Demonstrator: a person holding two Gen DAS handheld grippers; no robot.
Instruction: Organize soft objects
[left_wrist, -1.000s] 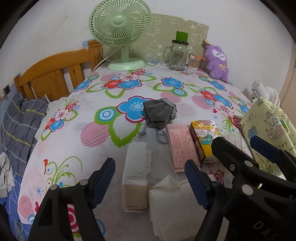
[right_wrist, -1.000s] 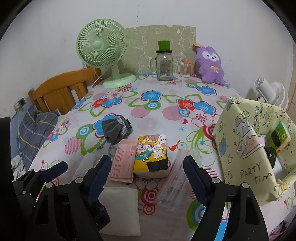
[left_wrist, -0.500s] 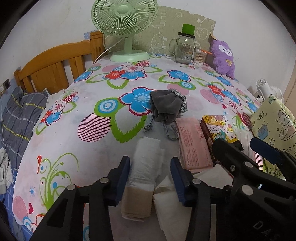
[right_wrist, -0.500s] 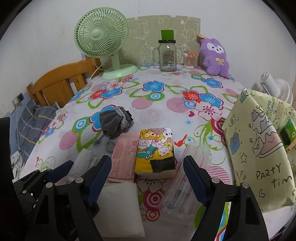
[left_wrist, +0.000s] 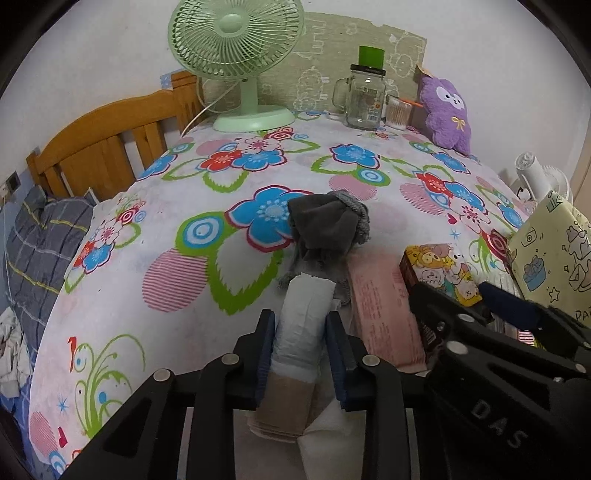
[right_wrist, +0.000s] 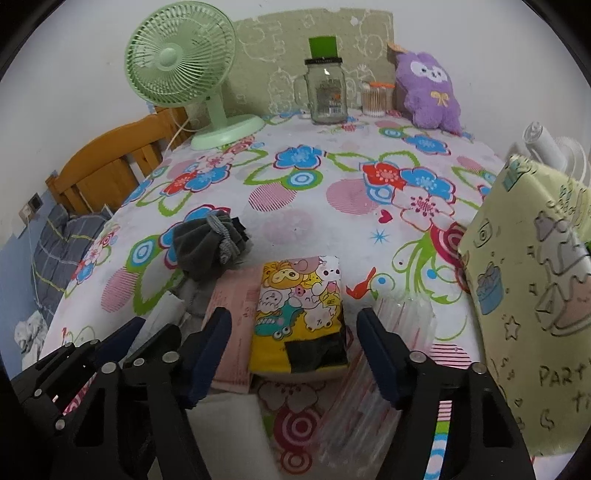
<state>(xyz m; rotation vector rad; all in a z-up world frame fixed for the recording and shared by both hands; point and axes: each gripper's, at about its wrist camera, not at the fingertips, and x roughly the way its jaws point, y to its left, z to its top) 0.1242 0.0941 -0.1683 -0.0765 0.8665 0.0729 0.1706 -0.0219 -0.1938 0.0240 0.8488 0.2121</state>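
Note:
A white folded pad with a tan end (left_wrist: 306, 295) lies on the flowered table (left_wrist: 177, 280). My left gripper (left_wrist: 301, 325) is closing on it, and both pads press its sides. In the right wrist view a yellow cartoon tissue pack (right_wrist: 295, 310) lies between the jaws of my right gripper (right_wrist: 291, 321). Those jaws are closing, with a gap still showing on each side of the pack. A pink pack (right_wrist: 236, 306) lies just left of it. Behind that sits a grey sock bundle (right_wrist: 207, 247).
A clear plastic packet (right_wrist: 391, 332) and a yellow-green gift bag (right_wrist: 528, 295) are on the right. A white folded cloth (right_wrist: 229, 428) lies near the front edge. A green fan (right_wrist: 177, 62), a glass jar (right_wrist: 327, 96) and a purple plush (right_wrist: 428, 92) stand at the back.
My left gripper's jaws have closed from wide apart onto the white pad. The right gripper has dropped toward the yellow pack and its jaws have narrowed.

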